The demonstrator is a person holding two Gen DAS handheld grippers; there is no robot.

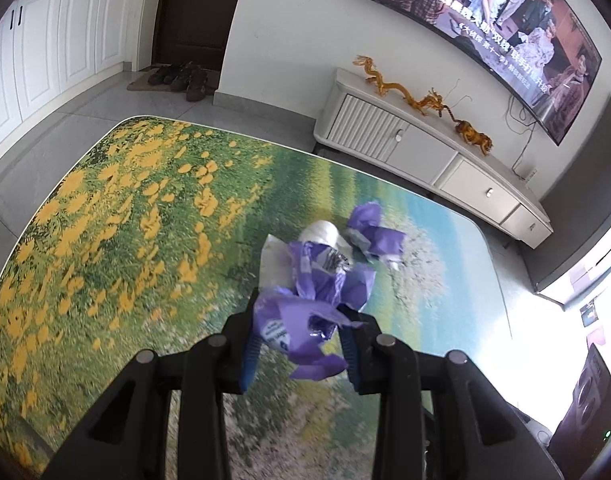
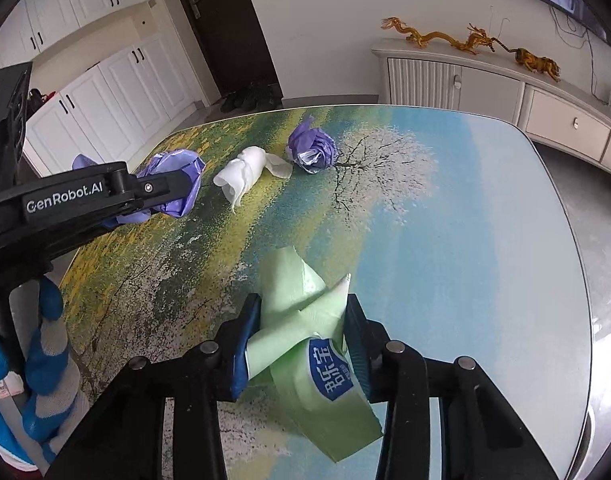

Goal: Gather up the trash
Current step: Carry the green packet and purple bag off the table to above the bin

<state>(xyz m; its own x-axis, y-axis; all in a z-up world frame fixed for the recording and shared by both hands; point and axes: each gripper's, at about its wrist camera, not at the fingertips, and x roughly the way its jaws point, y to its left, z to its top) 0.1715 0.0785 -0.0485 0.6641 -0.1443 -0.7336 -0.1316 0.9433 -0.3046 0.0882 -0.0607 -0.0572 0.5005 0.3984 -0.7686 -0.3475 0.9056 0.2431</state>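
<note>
The left gripper (image 1: 303,316) is clamped on a purple wrapper (image 1: 305,320); the right gripper (image 2: 303,320) pinches a green wrapper (image 2: 305,336). On the table (image 2: 485,240), a tissue (image 2: 245,172) and another purple wad (image 2: 311,148) lie at 12 o'clock from the right gripper.

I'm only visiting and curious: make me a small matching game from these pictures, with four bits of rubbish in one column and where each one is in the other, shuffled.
Things:
1. green wrapper
2. crumpled purple wrapper
3. white tissue
4. purple ball of wrapper

Places:
A. lying loose on the table, in the middle of the row of three
B. clamped by the left gripper
C. lying loose on the table, nearest the painted tree
D. clamped by the right gripper

Pairs: 1-D, 2-B, 3-A, 4-C
</note>
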